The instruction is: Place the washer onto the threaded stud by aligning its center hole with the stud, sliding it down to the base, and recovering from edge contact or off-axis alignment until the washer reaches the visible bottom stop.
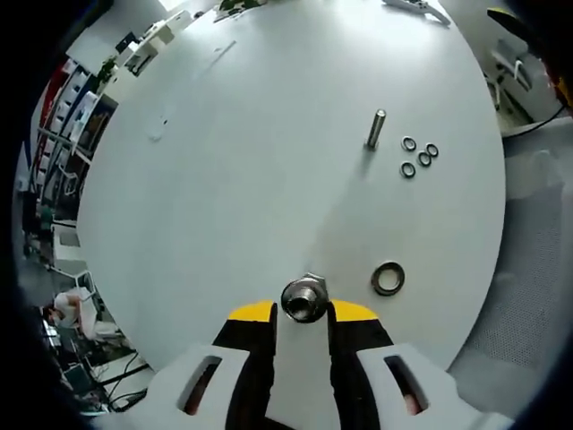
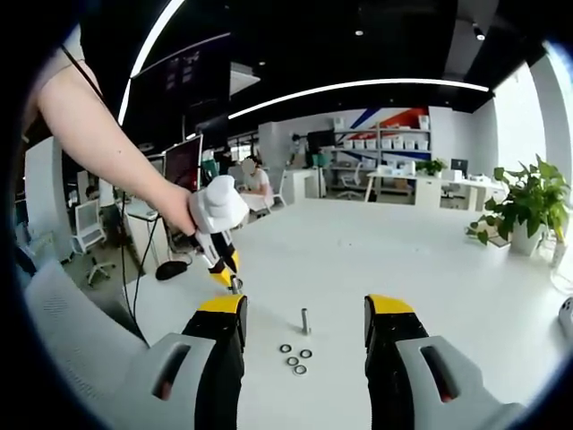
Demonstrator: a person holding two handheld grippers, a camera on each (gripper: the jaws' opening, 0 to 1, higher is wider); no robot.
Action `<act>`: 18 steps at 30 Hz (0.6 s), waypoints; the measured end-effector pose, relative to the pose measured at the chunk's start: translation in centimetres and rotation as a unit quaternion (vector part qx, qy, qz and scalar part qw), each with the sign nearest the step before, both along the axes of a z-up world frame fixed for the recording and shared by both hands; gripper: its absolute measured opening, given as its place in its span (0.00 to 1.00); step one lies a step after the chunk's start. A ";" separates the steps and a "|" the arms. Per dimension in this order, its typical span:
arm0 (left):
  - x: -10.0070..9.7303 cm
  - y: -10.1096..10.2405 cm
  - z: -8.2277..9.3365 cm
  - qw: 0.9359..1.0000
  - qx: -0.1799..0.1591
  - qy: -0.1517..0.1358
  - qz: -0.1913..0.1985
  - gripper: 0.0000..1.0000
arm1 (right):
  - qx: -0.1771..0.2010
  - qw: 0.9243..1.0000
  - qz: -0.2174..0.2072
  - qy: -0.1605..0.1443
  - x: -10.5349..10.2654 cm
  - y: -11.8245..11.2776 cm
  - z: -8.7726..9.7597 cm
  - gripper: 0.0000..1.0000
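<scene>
Left gripper view: the left hand-held gripper (image 1: 304, 309) is seen from above the white tabletop (image 1: 224, 179). Its yellow-tipped jaws are closed on a hex nut (image 1: 304, 298), which is held between the tips with its bore facing the camera. A large washer (image 1: 388, 278) is seen lying flat on the tabletop just to the right of the jaws, apart from them. Farther out, a threaded stud (image 1: 375, 129) is seen standing upright on the tabletop. Four small rings (image 1: 419, 157) are noted in a loose cluster just right of the stud, none on it. Office clutter is seen past the tabletop's edge at left.

Right gripper view: the right hand-held gripper (image 2: 304, 313) is held low over the same tabletop (image 2: 430, 260), jaws wide apart with nothing between them. The stud (image 2: 304, 320) is seen upright in the gap between the jaws, farther out, with the small rings (image 2: 295, 358) lying on the tabletop in front of it. The left hand-held gripper (image 2: 231, 269) is seen at left, pointed down toward the tabletop, held in a person's hand (image 2: 183, 210) with a bare forearm. A small metal part is seen at its tips; its kind cannot be told here. A potted plant (image 2: 528, 202) is noted at the far right, with an open office behind.
</scene>
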State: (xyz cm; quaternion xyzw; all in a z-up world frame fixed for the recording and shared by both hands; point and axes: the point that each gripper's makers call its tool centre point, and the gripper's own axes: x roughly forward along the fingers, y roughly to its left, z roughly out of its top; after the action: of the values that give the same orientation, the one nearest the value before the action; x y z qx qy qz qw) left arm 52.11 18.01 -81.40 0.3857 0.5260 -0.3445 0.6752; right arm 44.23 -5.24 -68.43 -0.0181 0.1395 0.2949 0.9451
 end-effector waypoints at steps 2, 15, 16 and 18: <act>0.0 0.2 0.0 1.000 0.001 -0.001 0.002 0.21 | 0.001 1.000 0.000 0.000 0.0 0.0 0.0 0.55; -0.1 0.6 0.2 1.000 -0.014 -0.003 0.027 0.22 | 0.000 1.000 0.003 0.001 -0.1 0.2 -0.1 0.55; -0.1 0.6 0.2 0.999 -0.016 -0.002 0.029 0.23 | 0.000 1.000 0.003 0.001 -0.1 0.2 -0.1 0.55; -0.1 0.9 0.2 0.999 -0.018 -0.006 0.038 0.24 | 0.000 1.000 0.003 0.001 -0.1 0.2 0.0 0.55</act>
State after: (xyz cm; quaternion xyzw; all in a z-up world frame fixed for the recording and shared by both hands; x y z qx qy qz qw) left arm 52.00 18.90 -81.16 0.3555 0.5298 -0.3261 0.6976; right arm 44.14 -5.06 -68.48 -0.0187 0.1406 0.2974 0.9442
